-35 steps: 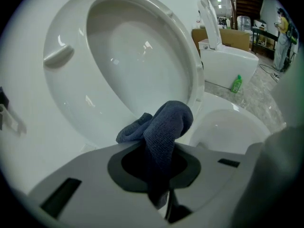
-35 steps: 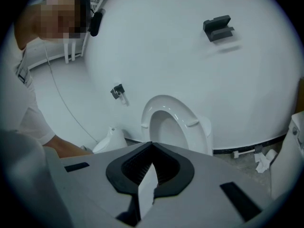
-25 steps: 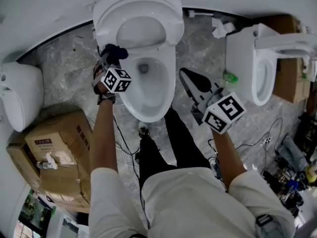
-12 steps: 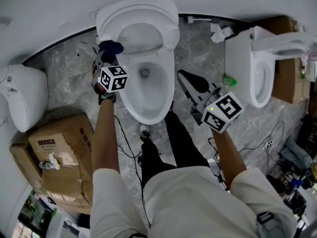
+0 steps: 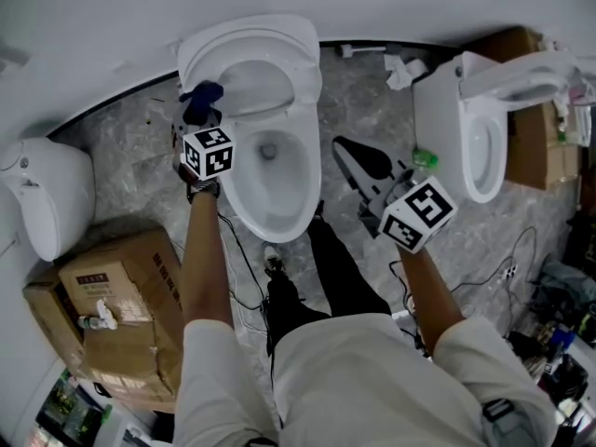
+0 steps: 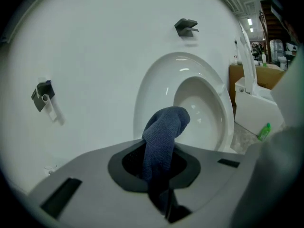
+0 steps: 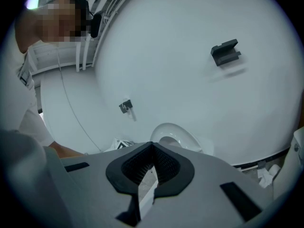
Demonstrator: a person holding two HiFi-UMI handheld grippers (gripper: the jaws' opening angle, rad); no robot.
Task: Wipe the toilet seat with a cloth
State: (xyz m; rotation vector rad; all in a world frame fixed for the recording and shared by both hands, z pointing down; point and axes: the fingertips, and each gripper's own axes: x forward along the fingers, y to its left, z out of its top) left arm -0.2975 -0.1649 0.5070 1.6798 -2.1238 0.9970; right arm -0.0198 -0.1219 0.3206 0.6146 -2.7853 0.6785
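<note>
The toilet (image 5: pixel 279 203) is seen in the head view at 12 o'clock from the person, with its toilet seat (image 5: pixel 302 74) raised against the lid at the wall side of the open bowl. The left gripper (image 5: pixel 198 117) is held at 10 o'clock of the bowl, beside the left edge of the raised seat. Its jaws are clamped on the dark blue cloth (image 5: pixel 203 93). In the left gripper view the cloth (image 6: pixel 164 132) is pinched low between the pads, and a folded end stands up past the fingertips. That end is seen in front of the lower left part of the seat ring (image 6: pixel 154 87). Whether the cloth touches the seat cannot be told from any view. The right gripper (image 5: pixel 343 143) is held at 3 o'clock of the bowl, over the grey marbled floor (image 5: pixel 140 128) and apart from the toilet. Its jaws are pressed together, and nothing is held between them in the right gripper view (image 7: pixel 151 151). A second toilet (image 5: pixel 447 119) stands at 2 o'clock in the head view, with a green bottle (image 5: pixel 424 159) at its base. Cardboard boxes (image 5: pixel 121 287) are stacked at 8 o'clock, and another white fixture (image 5: pixel 51 194) stands at 9 o'clock.
</note>
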